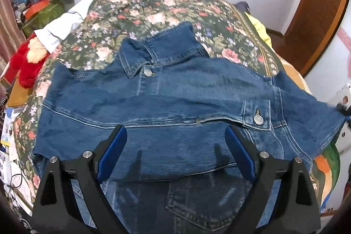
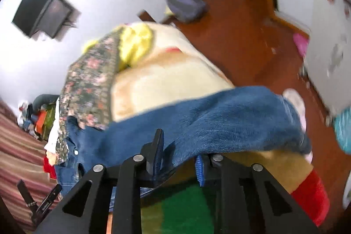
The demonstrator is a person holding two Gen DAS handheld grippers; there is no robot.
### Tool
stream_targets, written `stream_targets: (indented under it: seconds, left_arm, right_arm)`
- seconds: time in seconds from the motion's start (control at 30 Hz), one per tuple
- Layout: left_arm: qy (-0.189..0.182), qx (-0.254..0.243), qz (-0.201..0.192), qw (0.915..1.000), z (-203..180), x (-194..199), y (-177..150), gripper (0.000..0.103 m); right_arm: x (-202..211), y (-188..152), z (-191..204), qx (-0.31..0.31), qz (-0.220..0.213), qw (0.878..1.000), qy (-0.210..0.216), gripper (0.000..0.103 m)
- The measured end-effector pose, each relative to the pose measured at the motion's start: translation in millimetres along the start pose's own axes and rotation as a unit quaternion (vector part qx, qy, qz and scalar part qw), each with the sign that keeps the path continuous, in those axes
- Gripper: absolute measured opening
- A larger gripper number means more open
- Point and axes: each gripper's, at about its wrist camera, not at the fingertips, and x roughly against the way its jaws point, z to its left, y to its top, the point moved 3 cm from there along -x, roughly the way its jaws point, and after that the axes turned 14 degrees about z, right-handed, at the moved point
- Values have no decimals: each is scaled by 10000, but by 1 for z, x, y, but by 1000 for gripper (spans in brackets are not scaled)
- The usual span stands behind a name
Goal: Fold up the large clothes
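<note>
A blue denim jacket (image 1: 175, 102) lies spread on a floral bedspread (image 1: 153, 8), collar at the far side, one sleeve folded across its front with the cuff button (image 1: 258, 119) showing. My left gripper (image 1: 175, 135) is open and empty, hovering over the jacket's lower middle. In the right wrist view my right gripper (image 2: 178, 146) is closed on the jacket's other sleeve (image 2: 219, 122), which drapes across its fingers above the bed's edge. The right fingertip is hidden under the denim.
A red plush toy (image 1: 26, 63) and a white garment (image 1: 63, 25) lie at the bed's left. Yellow cloth (image 2: 133, 45) and a cream blanket (image 2: 166, 80) lie at the right side. Wooden floor (image 2: 241, 41) and a purple bag (image 2: 184, 3) lie beyond.
</note>
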Motion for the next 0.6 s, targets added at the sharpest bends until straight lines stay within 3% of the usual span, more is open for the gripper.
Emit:
stream_targets:
  seconds: [0.17,0.33,0.47,0.6]
  left_arm:
    - [-108,47,-237,9996,10,17,-6,91]
    - [-176,156,-478,9986,30,35,-13,91]
    - [-90,288,-601,9977,52,45,-21,91]
    - [-39,522,-614,9967,81,51,-36,91]
  right_arm:
    - [45,5,87,917,-585,9933,378,18]
    - [60,-4,183,1668,-665,9786,1001,18]
    - [44,-33,268,2322,-354,9596,1548,18]
    - [2,-78,328,2887,90,9448,1545,18]
